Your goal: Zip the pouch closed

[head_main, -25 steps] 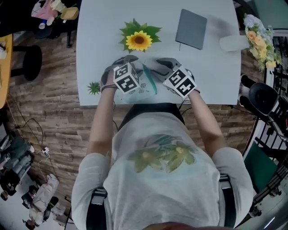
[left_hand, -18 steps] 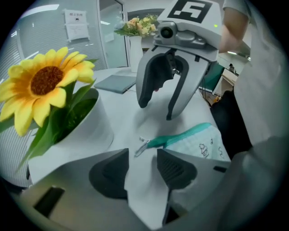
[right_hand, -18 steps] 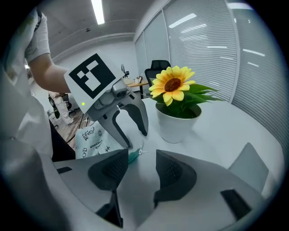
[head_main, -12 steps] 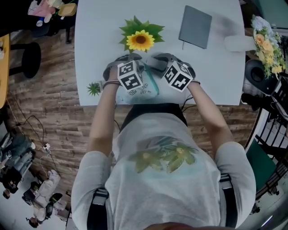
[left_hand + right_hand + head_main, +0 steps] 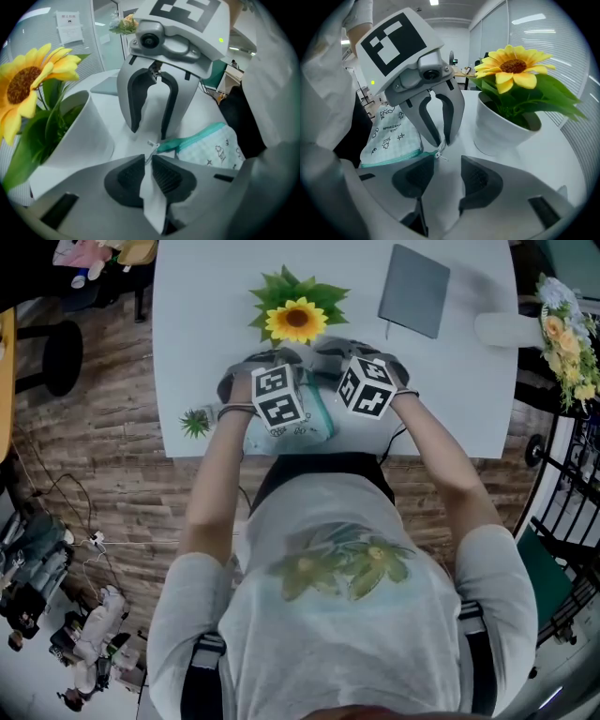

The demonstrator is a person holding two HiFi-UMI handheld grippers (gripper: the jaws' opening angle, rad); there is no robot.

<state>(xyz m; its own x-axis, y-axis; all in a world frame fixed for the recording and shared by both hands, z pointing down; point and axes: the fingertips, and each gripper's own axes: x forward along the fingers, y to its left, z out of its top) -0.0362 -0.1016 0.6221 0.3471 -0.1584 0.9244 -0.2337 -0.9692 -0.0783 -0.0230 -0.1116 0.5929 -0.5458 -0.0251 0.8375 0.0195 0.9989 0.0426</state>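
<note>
Centrally, the pouch (image 5: 298,430) lies at the white table's (image 5: 192,324) near edge, between both grippers. Left gripper (image 5: 150,157): jaws closing, a narrow gap left, zipper pull (image 5: 152,145) at their tips. Right gripper (image 5: 446,160): jaws spread, nothing between them.

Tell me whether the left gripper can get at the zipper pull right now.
Probably yes: the pull lies bare at the tips of the left gripper, whose jaws are closing with nothing between them yet.
</note>
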